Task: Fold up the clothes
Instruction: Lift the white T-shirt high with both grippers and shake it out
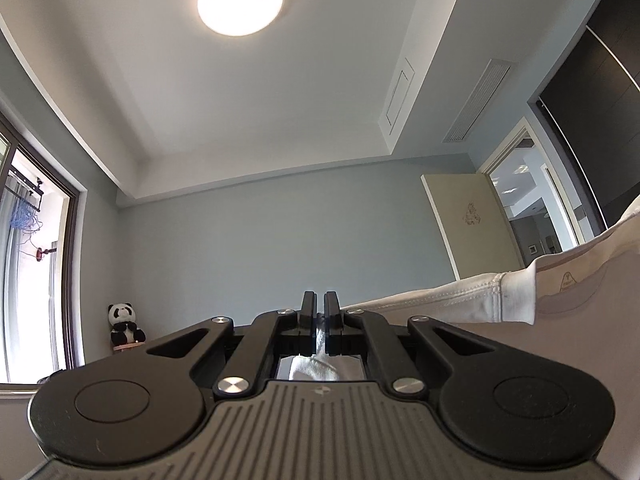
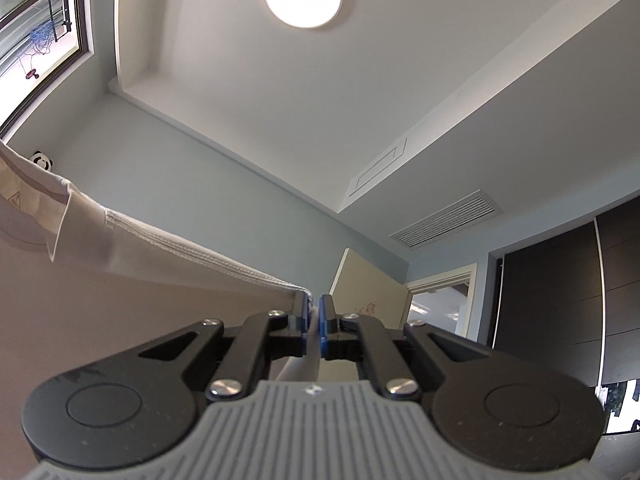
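Both grippers pinch a cream shirt point(image 1: 480, 300) taut.

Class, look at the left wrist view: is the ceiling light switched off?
No: the round ceiling light glows bright white above the left gripper.

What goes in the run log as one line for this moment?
stage: garment lifted, spread | left gripper: shut on white shirt shoulder | right gripper: shut on other shoulder | cameras face ceiling | collar between grippers

The garment point(image 1: 480, 300) pinched in the black left claw point(image 1: 319, 312) is cream-white with white stitched seams. The right claw point(image 2: 314, 316) is black with blue pads point(image 2: 305, 316). Beyond both, pale blue walls point(image 1: 260, 240) meet a white ceiling point(image 1: 240, 100).
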`<state>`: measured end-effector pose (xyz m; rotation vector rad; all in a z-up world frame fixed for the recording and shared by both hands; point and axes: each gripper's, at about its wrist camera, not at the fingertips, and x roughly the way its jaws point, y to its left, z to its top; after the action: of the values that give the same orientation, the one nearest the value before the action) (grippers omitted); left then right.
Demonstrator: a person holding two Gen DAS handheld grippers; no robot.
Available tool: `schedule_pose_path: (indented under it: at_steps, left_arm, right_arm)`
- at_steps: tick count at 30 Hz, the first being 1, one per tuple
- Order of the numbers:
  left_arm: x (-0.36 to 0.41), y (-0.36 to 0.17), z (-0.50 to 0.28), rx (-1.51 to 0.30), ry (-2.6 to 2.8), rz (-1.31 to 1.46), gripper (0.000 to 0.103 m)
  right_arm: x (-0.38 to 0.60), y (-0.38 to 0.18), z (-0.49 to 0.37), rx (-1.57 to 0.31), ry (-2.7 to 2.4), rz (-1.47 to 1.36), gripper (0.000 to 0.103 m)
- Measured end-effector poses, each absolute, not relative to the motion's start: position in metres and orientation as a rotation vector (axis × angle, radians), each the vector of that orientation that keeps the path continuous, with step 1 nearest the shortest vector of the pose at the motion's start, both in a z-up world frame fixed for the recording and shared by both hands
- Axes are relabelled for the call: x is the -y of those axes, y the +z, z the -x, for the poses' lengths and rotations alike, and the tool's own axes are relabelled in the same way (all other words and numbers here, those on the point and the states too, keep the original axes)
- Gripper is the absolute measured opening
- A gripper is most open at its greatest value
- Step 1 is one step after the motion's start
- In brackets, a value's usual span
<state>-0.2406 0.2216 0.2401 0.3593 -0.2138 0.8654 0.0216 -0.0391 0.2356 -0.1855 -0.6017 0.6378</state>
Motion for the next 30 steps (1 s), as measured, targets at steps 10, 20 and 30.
schedule_pose_path:
  at_steps: [10,20,30]
  left_arm:
    - [-0.25,0.226,0.213,0.084,0.842,-0.346,0.002]
    - [-0.359,0.163,0.126,-0.166,0.824,-0.239,0.002]
    - [-0.514,0.029,-0.014,-0.45,0.844,-0.176,0.002]
  right_arm:
    - [0.026,0.22,-0.035,0.547,0.665,0.233,0.006]
    - [-0.071,0.157,-0.115,0.349,0.735,0.351,0.006]
    - [-0.25,0.037,-0.242,0.111,0.77,0.53,0.006]
